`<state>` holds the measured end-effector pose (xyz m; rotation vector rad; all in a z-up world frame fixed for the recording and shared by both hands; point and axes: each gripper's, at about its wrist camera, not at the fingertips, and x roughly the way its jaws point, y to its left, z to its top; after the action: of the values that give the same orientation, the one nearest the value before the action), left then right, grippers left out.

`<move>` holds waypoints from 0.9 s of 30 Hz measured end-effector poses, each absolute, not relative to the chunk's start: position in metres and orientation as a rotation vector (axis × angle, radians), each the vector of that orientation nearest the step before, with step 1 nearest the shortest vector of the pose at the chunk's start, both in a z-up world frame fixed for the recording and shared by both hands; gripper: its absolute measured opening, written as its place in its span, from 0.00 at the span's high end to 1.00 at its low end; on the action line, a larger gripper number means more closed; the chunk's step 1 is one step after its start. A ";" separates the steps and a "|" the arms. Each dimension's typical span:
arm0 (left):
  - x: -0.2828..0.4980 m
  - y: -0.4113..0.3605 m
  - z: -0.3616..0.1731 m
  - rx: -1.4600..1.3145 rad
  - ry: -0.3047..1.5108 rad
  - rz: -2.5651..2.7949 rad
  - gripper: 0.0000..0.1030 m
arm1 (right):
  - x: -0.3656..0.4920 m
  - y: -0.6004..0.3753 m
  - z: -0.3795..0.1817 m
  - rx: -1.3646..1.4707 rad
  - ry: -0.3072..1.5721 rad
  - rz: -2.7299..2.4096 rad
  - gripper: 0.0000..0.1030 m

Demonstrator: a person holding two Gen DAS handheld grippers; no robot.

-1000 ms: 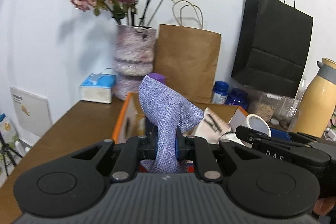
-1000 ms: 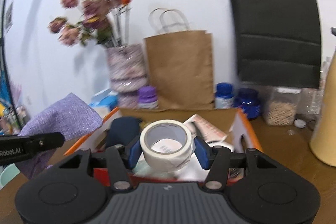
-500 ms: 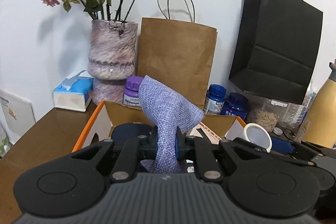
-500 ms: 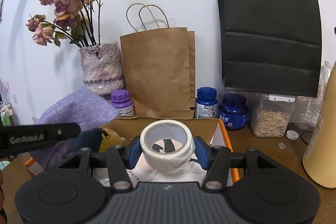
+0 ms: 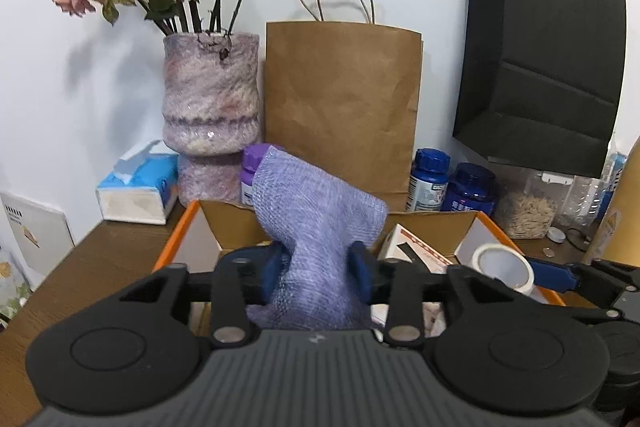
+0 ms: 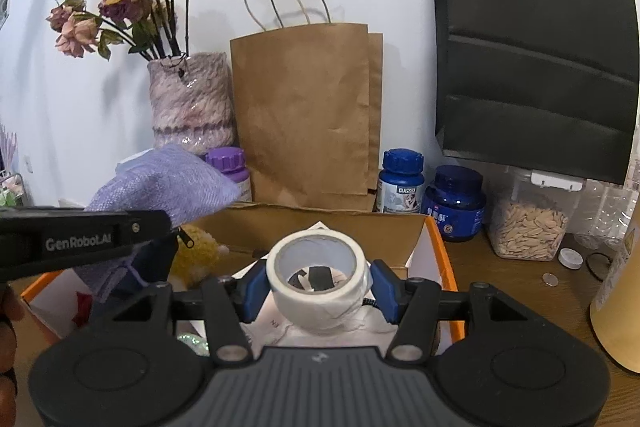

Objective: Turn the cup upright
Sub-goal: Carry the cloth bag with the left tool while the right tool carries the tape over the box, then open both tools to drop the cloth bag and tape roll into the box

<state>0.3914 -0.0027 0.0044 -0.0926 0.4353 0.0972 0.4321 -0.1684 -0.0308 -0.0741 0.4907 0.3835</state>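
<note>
No cup shows in either view. My left gripper (image 5: 316, 267) is shut on a purple woven cloth pouch (image 5: 316, 203), which sticks up between the blue pads above an orange-edged cardboard box (image 5: 176, 247). The right wrist view shows the same pouch (image 6: 168, 187) at the left, over the box (image 6: 440, 247). My right gripper (image 6: 318, 283) is shut on a white tape roll (image 6: 320, 303), hole facing up, held over the papers in the box. That roll (image 5: 502, 267) also appears low on the right in the left wrist view.
Along the wall stand a vase of dried roses (image 5: 210, 99), a brown paper bag (image 5: 340, 107), a black bag (image 5: 540, 67), blue jars (image 6: 456, 203), a purple-lidded jar (image 6: 230, 167) and a seed container (image 6: 528, 223). A tissue box (image 5: 138, 187) sits left; a yellow flask (image 6: 620, 299) right.
Both grippers have moved in over the box, still carrying the pouch and the tape roll. The left pads now stand a little wider apart around the pouch.
</note>
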 end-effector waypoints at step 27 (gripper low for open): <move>0.358 0.019 0.025 -0.089 0.389 0.119 0.00 | 0.417 -0.176 -0.012 -0.037 0.445 0.345 0.00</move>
<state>0.3584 0.0194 0.0247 -0.0887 0.3888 0.1190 0.4166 -0.1760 -0.0119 -0.0371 0.4451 0.3453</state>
